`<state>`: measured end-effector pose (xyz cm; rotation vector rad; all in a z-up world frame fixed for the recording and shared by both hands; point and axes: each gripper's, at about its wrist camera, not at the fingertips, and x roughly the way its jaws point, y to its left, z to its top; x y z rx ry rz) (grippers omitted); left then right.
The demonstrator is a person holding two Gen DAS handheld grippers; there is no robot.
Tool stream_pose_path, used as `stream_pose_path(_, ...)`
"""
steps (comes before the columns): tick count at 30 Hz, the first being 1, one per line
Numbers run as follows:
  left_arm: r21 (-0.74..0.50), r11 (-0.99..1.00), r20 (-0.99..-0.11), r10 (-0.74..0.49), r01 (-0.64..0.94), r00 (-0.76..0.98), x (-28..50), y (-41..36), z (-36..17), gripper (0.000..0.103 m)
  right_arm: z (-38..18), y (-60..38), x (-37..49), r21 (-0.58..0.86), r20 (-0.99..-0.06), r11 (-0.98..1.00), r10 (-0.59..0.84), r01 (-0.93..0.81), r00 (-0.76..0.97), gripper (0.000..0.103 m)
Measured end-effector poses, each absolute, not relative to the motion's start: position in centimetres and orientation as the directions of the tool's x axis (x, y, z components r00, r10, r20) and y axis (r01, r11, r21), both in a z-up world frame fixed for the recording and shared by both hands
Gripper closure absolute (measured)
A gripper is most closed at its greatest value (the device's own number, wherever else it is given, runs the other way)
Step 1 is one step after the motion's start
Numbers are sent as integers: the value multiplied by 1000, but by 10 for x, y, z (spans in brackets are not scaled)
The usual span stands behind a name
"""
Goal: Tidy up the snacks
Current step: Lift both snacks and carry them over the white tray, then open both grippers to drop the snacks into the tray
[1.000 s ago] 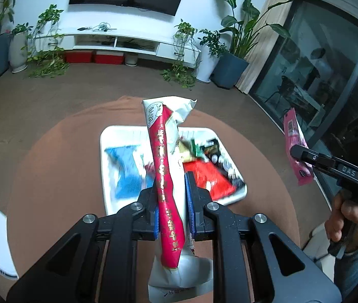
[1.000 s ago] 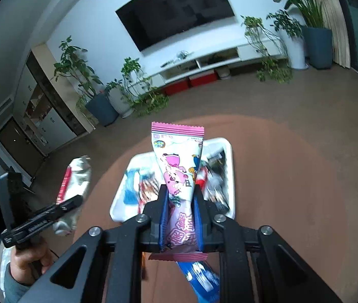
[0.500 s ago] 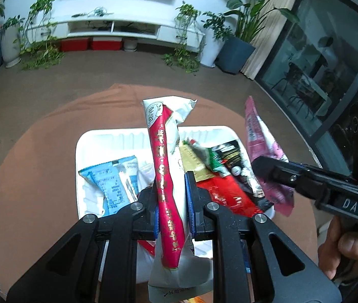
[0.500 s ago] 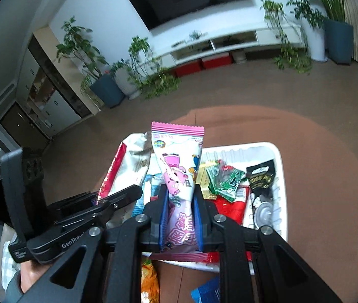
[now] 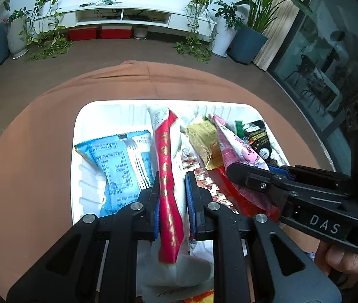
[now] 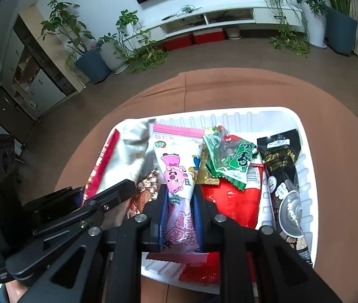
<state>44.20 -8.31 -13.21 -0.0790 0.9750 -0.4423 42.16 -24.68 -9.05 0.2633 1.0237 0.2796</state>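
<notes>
Both packets brought down over the tray

Lowered toward the white tray (image 5: 77, 151) during the last second: left gripper (image 5: 171, 197) with the red-and-white packet (image 5: 169, 176), right gripper (image 6: 180, 209) with the pink packet (image 6: 176, 166). Earlier held high above the round brown table (image 5: 27, 151), well apart; now side by side just over the snacks. Tray much larger in both views. Right gripper, before far off at the edge of the left view, now close beside, with its pink packet over the red packet (image 6: 232, 202) in the tray.
</notes>
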Motion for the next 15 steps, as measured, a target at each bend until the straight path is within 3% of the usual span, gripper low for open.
stream_pose_path(15, -264, 910, -785, -396, 320, 477, 450, -89, -146, 86, -104, -238, 425, 322, -810, 942, 326, -95, 487, 75)
